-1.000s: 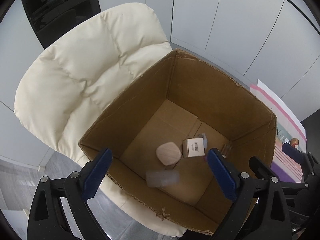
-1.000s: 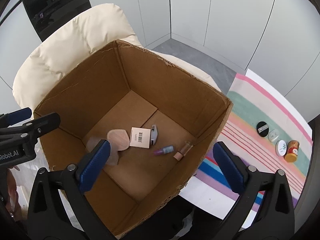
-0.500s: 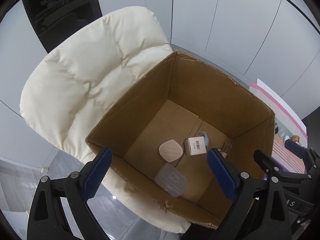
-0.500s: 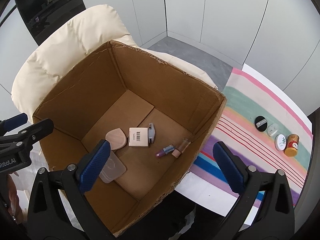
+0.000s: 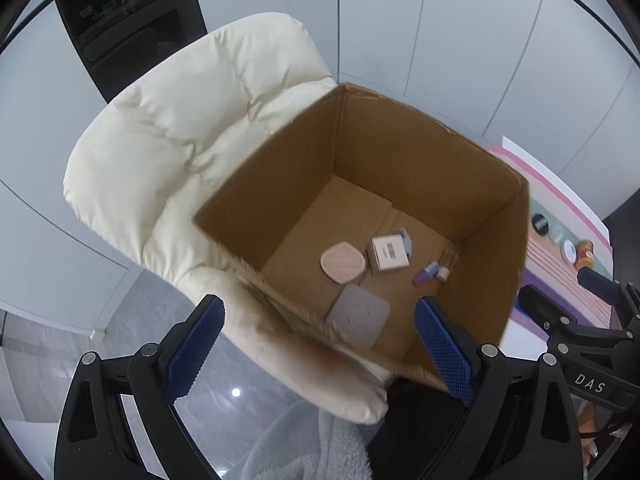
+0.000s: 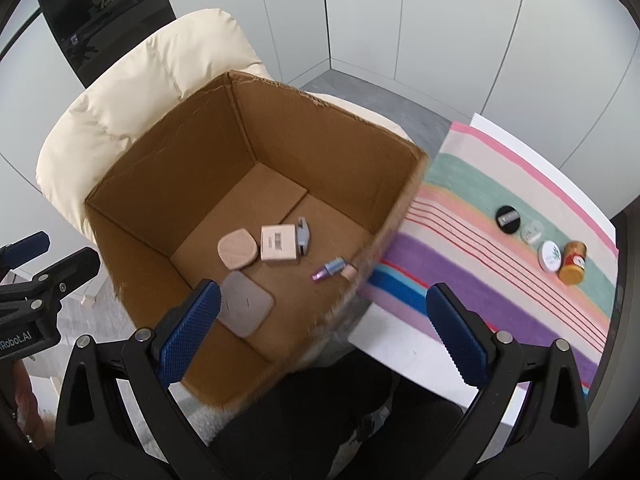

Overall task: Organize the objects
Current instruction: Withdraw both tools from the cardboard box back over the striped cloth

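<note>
An open cardboard box (image 5: 400, 152) (image 6: 192, 168) stands on a cream padded chair. On its floor lie a clear flat plastic case (image 5: 358, 320) (image 6: 245, 309), a pink rounded compact (image 5: 343, 261) (image 6: 237, 249), a small white carton (image 5: 389, 253) (image 6: 279, 243), a grey clip and small tubes (image 6: 334, 270). My left gripper (image 5: 320, 350) is open and empty above the box's near edge. My right gripper (image 6: 320, 334) is open and empty over the box's near right corner.
The cream chair (image 5: 168, 152) holds the box. To the right is a striped cloth (image 6: 500, 264) on a white table with a black round tin (image 6: 508, 220), a clear small jar (image 6: 532, 234), a white tin (image 6: 552, 255) and an amber jar (image 6: 573, 262).
The clear plastic case fell into the box and now lies flat on its floor. Both grippers have pulled back and up from the box, staying open.
</note>
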The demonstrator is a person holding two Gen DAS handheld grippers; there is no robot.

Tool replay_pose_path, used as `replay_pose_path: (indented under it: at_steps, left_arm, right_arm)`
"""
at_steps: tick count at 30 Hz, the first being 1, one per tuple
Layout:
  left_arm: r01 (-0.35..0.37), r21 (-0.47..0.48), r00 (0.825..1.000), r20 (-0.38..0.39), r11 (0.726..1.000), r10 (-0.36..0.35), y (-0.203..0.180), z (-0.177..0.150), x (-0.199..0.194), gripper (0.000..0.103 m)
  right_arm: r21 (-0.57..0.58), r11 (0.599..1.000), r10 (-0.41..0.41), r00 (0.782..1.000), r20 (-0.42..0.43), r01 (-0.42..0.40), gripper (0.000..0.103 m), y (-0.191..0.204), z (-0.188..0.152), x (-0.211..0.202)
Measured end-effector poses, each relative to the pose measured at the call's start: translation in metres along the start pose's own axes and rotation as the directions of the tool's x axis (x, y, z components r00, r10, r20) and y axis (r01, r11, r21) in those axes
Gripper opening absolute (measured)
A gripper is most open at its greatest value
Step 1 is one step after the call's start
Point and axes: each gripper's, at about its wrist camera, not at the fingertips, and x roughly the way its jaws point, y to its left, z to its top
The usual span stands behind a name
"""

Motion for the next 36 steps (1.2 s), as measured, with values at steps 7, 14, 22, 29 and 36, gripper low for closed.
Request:
replay_pose_path:
  at_steps: [7, 14, 22, 29, 36]
  left_arm:
    - [0.023, 0.045, 1.0, -0.013, 0.999, -0.023, -0.013, -0.044, -0.019, 0.097]
    - [0.101, 0.007, 0.994, -0.047, 0.995, -0.101, -0.015, -0.08, -0.03, 0.097]
    - [0.109, 0.054, 0.994, -0.026, 0.993, -0.108, -0.037, -0.076, -0.037, 0.097]
    - [0.146, 0.121, 0.989, -0.022, 0.982, -0.144, -0.073, -0.072, -0.041, 0.097]
    - [0.201, 0.218, 0.979, -0.032, 0.955, -0.199, -0.128, -0.073, -0.045, 0.097]
  right_arm:
    - [0.019, 1.0, -0.02, 1.0, -0.001, 0.02, 0.103, -0.011, -0.048, -0.033]
    - [0.058, 0.998, -0.014, 1.0, -0.022, 0.016, 0.103, -0.022, -0.095, -0.057]
    - [0.112, 0.993, -0.028, 1.0, 0.003, 0.028, 0.103, -0.043, -0.1, -0.068]
    - [0.168, 0.984, -0.063, 0.998, 0.027, 0.058, 0.103, -0.07, -0.112, -0.083]
    - [0.257, 0.959, -0.128, 0.991, 0.029, 0.116, 0.103, -0.116, -0.133, -0.104]
